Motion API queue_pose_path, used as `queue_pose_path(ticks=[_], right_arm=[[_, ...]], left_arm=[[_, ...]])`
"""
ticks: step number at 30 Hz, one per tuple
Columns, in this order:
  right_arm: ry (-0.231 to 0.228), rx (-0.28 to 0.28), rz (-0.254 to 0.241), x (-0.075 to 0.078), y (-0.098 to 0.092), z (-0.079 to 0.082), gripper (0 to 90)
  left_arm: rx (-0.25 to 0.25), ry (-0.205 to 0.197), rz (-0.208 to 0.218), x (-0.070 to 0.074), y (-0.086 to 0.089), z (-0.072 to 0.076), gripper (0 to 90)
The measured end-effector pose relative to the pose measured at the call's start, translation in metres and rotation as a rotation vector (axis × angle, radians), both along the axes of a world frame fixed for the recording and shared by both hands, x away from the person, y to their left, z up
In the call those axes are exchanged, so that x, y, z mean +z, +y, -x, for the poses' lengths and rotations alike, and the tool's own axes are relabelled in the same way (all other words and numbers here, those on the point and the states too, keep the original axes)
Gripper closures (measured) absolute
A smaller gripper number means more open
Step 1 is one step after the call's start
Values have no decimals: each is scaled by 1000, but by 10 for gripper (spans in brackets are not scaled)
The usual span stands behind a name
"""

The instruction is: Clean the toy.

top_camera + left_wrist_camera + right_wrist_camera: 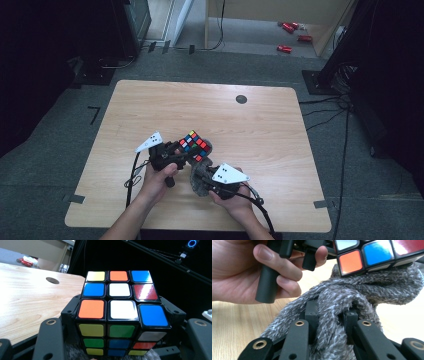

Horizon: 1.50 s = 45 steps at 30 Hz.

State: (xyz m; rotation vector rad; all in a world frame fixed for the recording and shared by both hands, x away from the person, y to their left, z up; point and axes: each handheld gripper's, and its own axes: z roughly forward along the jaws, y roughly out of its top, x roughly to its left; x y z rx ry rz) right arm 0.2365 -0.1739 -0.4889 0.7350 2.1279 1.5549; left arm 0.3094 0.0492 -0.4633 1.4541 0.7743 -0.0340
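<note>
The work in hand looks like wiping a scrambled, multicoloured puzzle cube (pixel 194 143) with a fuzzy grey cloth (pixel 200 176). The left gripper (pixel 186 150) has its jaws clamped on the cube's two opposite sides, holding it just above the light wooden table (pixel 260 150) near the person's edge; in the left gripper view the cube (pixel 119 312) sits square between the black jaws with an orange, white and blue face turned up. The right gripper (pixel 329 322) has its jaws pinched on a gathered fold of the cloth (pixel 362 290), and the free bulk of the cloth presses up against the cube's lower edge (pixel 362 257), just beside the left hand (pixel 244 272). To do this well, I would judge that the left gripper should stay steady so the cube does not twist in its grip, while the right one drags the loose cloth across one face at a time with light pressure. Pushing too hard could lever the cube out of the jaws or turn a layer. Keeping the cloth clear of the left jaws would let it reach the corners.
</note>
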Motion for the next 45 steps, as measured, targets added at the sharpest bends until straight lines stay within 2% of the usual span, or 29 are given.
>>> queue_pose_path(ticks=[2, 5, 8, 10, 16, 18, 22, 25, 26, 30, 32, 34, 36, 38, 43, 45], right_arm=[[-13, -11, 18, 1, -1, -1, 740], [-8, -66, 13, 3, -10, -5, 739], [34, -156, -6, 2, -25, -14, 733], [75, -192, -8, -2, -32, -20, 724], [135, -268, 58, -10, -38, -28, 713], [171, -323, 113, -11, -41, -31, 718], [208, -409, 161, -14, -51, -37, 712], [229, -421, 168, -18, -57, -41, 681], [234, -417, 170, -18, -58, -41, 641], [213, -415, 146, -16, -60, -42, 488], [185, -403, 135, -13, -62, -41, 419], [155, -387, 98, -7, -63, -39, 363], [114, -364, 62, -1, -65, -36, 334], [51, -339, 37, 6, -64, -32, 307], [-51, -246, 17, 13, -51, -20, 285], [-72, -209, 7, 14, -44, -17, 278]], left_arm=[[3, -6, 1, 1, 1, 0, 349], [9, -9, -8, 0, 1, 0, 350], [14, 3, -17, -1, 1, -1, 350], [14, 4, -22, -2, 0, -1, 350], [15, 3, -32, -3, -1, -2, 350], [19, 1, -37, -3, 0, -2, 350], [21, 1, -39, -3, 0, -2, 350], [21, 1, -37, -2, 0, -1, 349], [21, 1, -36, -2, 1, -2, 350], [24, 2, -38, -2, 1, -2, 350], [26, 3, -39, -3, 1, -2, 350], [27, 3, -40, -3, 2, -3, 350], [28, 5, -42, -3, 2, -3, 350], [29, 8, -40, -3, 2, -3, 350], [22, 18, -36, -2, 0, -2, 350], [16, 17, -40, -2, -2, -1, 350]])
